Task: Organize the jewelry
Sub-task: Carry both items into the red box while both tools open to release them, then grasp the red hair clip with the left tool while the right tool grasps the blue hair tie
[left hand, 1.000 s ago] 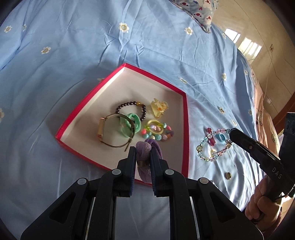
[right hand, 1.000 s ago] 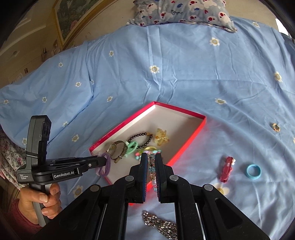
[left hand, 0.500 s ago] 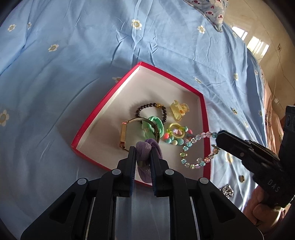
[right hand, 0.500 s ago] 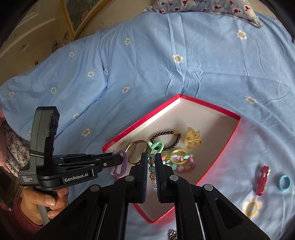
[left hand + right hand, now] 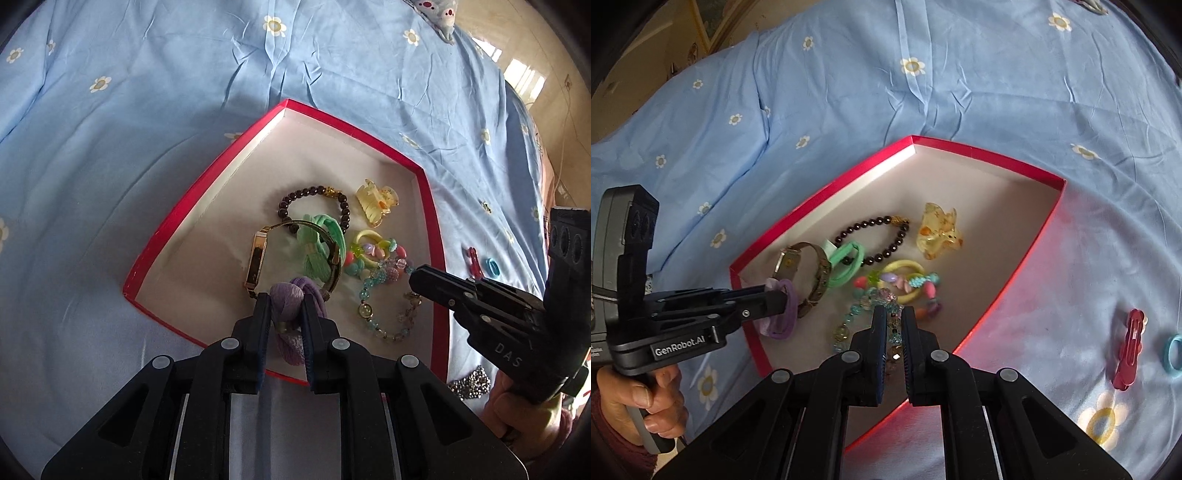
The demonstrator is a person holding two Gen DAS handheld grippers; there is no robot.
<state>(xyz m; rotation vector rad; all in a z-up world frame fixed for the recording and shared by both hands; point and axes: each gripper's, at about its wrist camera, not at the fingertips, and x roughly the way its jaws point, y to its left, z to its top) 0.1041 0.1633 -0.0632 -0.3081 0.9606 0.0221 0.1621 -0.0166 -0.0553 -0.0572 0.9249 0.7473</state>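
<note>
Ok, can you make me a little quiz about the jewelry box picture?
1. True or false: the left tool grips a purple fabric hair tie.
2. Which lies outside the red-rimmed box? A) yellow claw clip B) red hair clip C) dark beaded bracelet
3. Fill in: the right tool holds a pastel ____ bracelet.

Key: 1 true; 2 B; 3 beaded

Blue floral bedsheet [image 5: 147, 129], pillow [image 5: 439, 14] (patterned), sunlit floor [image 5: 524, 74]

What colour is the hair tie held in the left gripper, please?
Purple hair tie in the left gripper, clearest in the left wrist view.
</note>
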